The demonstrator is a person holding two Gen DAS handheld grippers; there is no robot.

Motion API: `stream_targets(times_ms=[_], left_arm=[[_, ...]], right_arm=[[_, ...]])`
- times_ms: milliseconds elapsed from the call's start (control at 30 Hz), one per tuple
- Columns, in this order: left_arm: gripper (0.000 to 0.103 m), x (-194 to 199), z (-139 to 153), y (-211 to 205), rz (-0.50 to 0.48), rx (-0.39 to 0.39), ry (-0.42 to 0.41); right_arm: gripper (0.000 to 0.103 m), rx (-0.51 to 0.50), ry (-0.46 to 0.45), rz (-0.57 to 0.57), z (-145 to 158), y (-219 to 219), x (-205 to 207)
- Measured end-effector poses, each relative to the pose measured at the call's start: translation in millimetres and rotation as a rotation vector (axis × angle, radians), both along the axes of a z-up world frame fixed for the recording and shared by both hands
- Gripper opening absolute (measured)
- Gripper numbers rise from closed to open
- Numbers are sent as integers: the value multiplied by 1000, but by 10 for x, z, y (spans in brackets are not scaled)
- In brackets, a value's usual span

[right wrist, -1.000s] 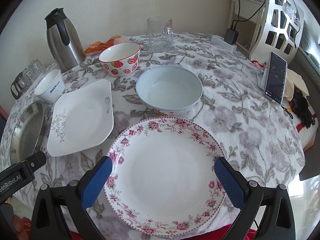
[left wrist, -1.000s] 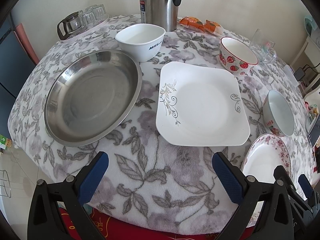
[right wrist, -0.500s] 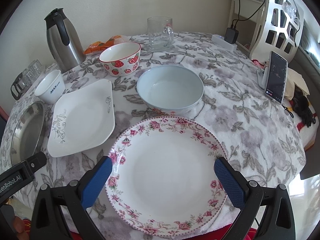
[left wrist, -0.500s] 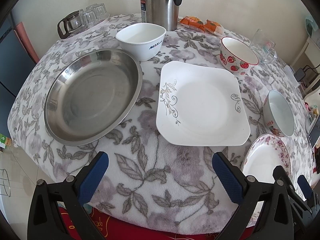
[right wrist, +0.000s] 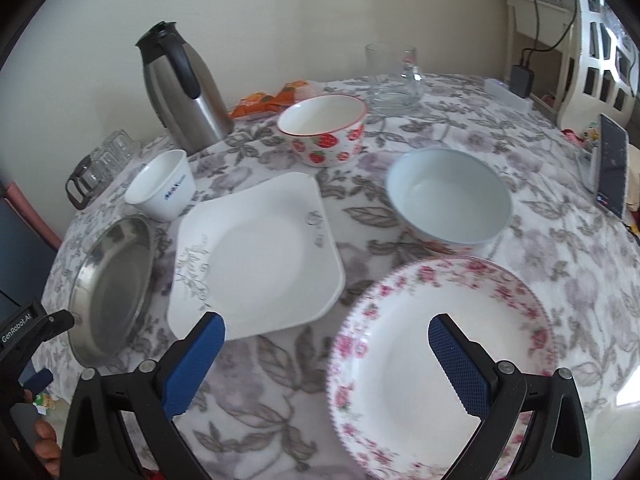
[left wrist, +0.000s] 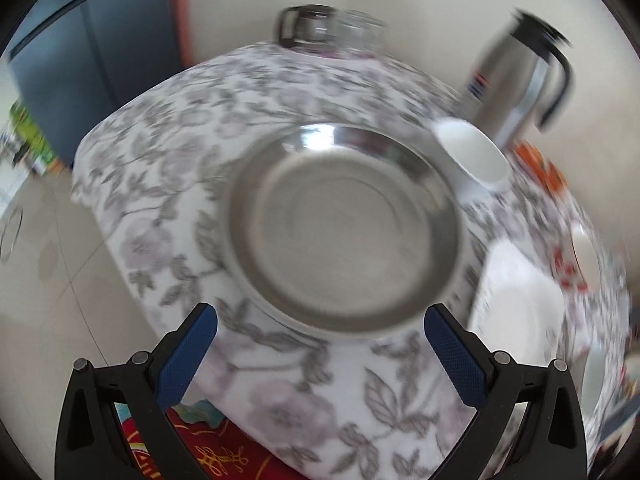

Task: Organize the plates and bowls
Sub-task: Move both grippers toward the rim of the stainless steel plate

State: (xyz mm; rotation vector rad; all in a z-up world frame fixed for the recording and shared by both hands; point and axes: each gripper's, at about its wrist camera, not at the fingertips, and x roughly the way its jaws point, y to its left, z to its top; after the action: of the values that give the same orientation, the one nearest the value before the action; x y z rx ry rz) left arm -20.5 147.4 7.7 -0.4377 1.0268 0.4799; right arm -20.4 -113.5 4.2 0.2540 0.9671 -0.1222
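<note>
A round steel plate [left wrist: 344, 232] lies just ahead of my left gripper [left wrist: 320, 332], which is open and empty at the table's near edge; the view is blurred. The steel plate also shows at the left in the right wrist view [right wrist: 114, 284]. My right gripper [right wrist: 326, 344] is open and empty, between a white square plate [right wrist: 256, 256] and a pink-flowered round plate [right wrist: 444, 364]. Behind them stand a pale blue bowl [right wrist: 450, 200], a strawberry bowl [right wrist: 324, 128] and a small white bowl [right wrist: 162, 190].
A steel thermos [right wrist: 184, 88], orange snack packs [right wrist: 272, 100], a glass mug [right wrist: 394, 74] and glass cups [right wrist: 100, 164] stand at the back of the flowered tablecloth [right wrist: 280, 364]. A phone [right wrist: 612, 168] stands at the right. Floor and a dark cabinet [left wrist: 100, 52] lie to the left.
My left gripper has swung left and now faces the steel plate. My right gripper has shifted left, so the flowered plate now sits under its right finger.
</note>
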Motion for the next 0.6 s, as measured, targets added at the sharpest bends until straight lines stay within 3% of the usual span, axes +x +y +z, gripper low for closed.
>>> stream_targets(times_ms=[300,433,533,600], left_arm=[[103,-8,-107,589,159,-33,-43],[103,41,-101,665,137,-52,-96],[103,146,-159,685,85,-97,-70],[103,213,-187,674,66,-88,-47]], right_arm=[[103,60,-60,131,-56,465,269],[103,109,-82,208,-82,692,382],[103,99,-86,268,-105,909,468],[103,65,-95,302,-104,1055,513]])
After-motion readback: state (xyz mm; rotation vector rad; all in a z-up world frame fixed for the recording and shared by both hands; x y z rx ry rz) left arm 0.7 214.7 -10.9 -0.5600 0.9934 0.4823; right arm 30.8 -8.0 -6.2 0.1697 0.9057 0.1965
